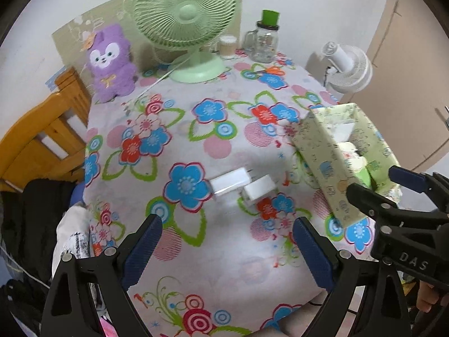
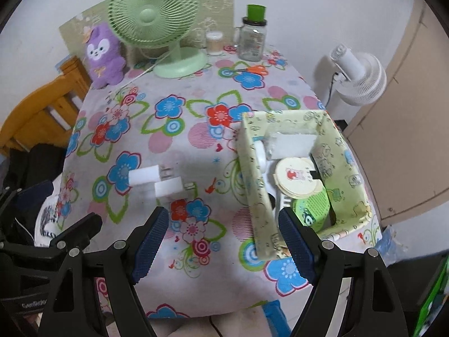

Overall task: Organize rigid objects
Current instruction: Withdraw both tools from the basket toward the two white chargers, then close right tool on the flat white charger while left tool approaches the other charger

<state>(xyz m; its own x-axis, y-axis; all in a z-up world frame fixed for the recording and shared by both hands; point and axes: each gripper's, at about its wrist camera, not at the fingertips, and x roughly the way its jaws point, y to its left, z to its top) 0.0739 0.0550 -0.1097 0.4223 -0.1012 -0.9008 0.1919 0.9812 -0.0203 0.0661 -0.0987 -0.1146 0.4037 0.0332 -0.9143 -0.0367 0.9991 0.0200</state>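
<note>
A home room: floral tablecloth (image 1: 224, 151), plush toy (image 1: 110, 61), green desk fan (image 1: 185, 19), wooden bed frame (image 1: 42, 140)

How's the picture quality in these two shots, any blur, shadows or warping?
Left wrist view: strong fisheye bending with dark corners; the two white chargers are smeared by motion blur, and a soft grey shadow lies on the tablecloth beside them. Right wrist view: same warping; the chargers look a little soft, the green fan stays fairly sharp. Lighting is even, with no harsh glare.

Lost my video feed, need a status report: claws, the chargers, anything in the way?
Both claws open, empty: left claw, right claw. Two white chargers loose on tablecloth, outside storage box. Nothing blocking them.
</note>
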